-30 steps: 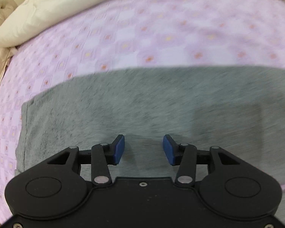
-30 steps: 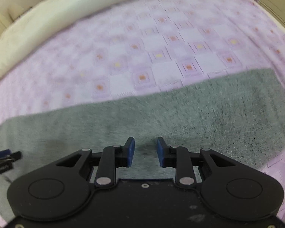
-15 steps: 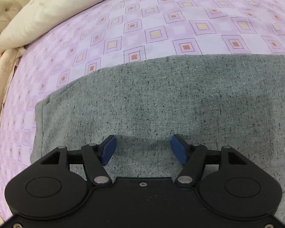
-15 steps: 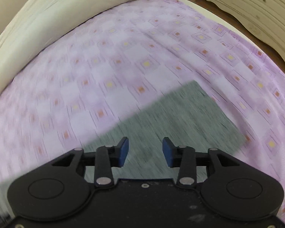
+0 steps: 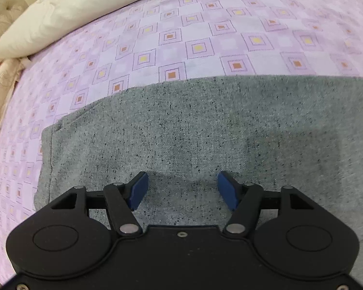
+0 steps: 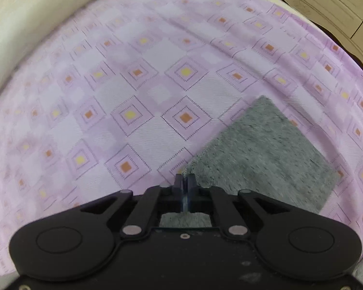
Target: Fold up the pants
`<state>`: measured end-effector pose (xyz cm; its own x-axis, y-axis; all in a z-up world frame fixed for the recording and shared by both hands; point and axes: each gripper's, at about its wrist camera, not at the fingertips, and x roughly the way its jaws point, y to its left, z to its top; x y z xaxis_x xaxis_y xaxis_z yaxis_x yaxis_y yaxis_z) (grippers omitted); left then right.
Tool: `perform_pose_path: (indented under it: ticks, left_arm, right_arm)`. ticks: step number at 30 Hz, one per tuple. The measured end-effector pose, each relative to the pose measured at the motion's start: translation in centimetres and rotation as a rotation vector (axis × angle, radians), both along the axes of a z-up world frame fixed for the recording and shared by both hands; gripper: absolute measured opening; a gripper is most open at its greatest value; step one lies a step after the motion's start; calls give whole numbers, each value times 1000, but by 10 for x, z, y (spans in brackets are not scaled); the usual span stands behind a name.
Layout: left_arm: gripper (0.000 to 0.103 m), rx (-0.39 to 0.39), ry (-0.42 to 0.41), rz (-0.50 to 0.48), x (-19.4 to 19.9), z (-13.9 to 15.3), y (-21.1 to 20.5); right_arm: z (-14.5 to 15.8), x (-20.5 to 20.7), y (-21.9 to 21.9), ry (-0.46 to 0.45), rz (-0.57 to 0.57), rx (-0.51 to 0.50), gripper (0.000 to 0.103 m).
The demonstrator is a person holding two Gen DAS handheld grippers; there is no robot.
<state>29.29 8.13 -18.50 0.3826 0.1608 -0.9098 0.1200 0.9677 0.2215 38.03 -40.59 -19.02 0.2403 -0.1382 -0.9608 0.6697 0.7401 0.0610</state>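
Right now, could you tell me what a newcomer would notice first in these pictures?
The grey pants lie flat across a lilac checked bedsheet. The left gripper hovers open over them, while the right gripper is shut at the fabric's edge.

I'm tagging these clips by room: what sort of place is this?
Most likely a bedroom: grey pants lie on a bed with a purple patterned sheet, a cream duvet bunched at its far edge, and a tufted headboard.

The left black plastic two-finger gripper with blue pads (image 5: 182, 191) holds its jaws spread wide, pads at 10 and 2 o'clock of its body. The right black plastic gripper (image 6: 185, 183) has its jaws pressed together (pointing toward 12 o'clock), nipping the cloth's edge.
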Motion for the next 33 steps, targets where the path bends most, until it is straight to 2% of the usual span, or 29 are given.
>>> perform_pose_path:
  ticks: [5, 10, 14, 18, 23, 25, 26, 27, 28, 29, 30, 31, 32, 33]
  left_arm:
    - [65, -140, -31, 64, 6, 31, 11]
    - [66, -239, -66, 85, 25, 57, 12]
    - [66, -301, 10, 107, 53, 49, 14]
    - [65, -335, 106, 129, 76, 34, 11]
    - [66, -401, 99, 192, 96, 35, 4]
    - [69, -376, 111, 185, 104, 30, -4]
    - [69, -340, 133, 178, 108, 23, -10]
    - [69, -313, 153, 169, 111, 16, -16]
    - [68, -279, 191, 154, 114, 6, -22]
    - [66, -252, 224, 143, 115, -2, -25]
    - [66, -221, 234, 133, 116, -8, -30]
    - [60, -205, 210, 123, 115, -8, -33]
    - [47, -198, 184, 115, 114, -5, -36]
    - [39, -192, 172, 107, 113, -2, -37]
  right_arm:
    - [34, -66, 4, -68, 5, 16, 4]
    - [34, -128, 15, -55, -38, 31, 2]
    - [18, -159, 22, -25, -81, 35, 1]
    - [14, -171, 20, -69, -116, 72, 2]
    - [32, -171, 29, -107, -62, 62, 10]
    - [43, -174, 31, -132, -47, 57, 11]
    - [45, -173, 32, -144, -42, 59, 13]
    - [46, -172, 32, -155, -39, 65, 16]
    - [47, -172, 31, -166, -43, 73, 25]
    - [47, -172, 29, -175, -56, 78, 30]
    - [45, -172, 26, -180, -80, 89, 31]
    - [42, -173, 23, -184, -99, 103, 31]
    - [38, -173, 20, -184, -127, 124, 32]
    - [34, -174, 16, -183, -161, 147, 33]
